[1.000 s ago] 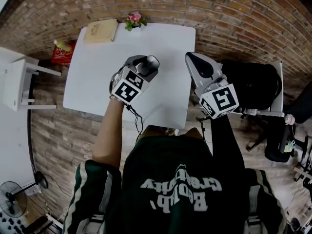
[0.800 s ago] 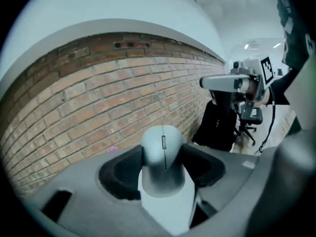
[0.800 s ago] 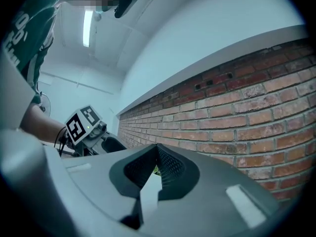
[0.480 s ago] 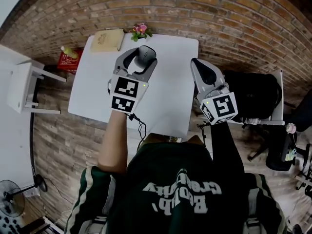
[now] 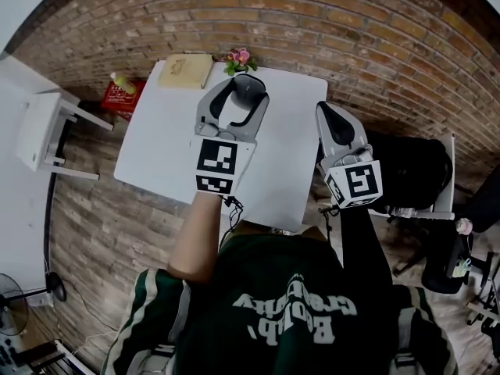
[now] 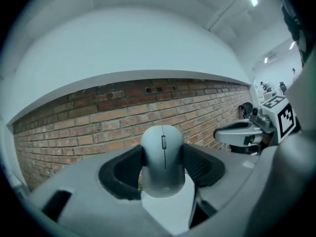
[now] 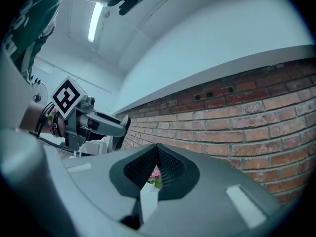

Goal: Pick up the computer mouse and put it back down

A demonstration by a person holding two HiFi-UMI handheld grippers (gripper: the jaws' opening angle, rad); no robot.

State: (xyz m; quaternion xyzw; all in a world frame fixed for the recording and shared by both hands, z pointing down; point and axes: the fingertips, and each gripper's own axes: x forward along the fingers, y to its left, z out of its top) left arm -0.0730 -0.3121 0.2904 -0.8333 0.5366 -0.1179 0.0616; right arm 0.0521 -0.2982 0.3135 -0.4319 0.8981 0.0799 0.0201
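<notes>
- Left claw (image 5: 234,104) clamps the mouse (image 6: 163,162) by its sides, in the air near the table's (image 5: 164,147) far edge. I judge the side grip suits a level set-down.
- Right claw (image 7: 157,169) is closed and empty, idle by the right edge.

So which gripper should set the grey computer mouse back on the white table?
Left. The left gripper already clamps the grey computer mouse above the white table; the right gripper is shut and empty at the table's right edge.
</notes>
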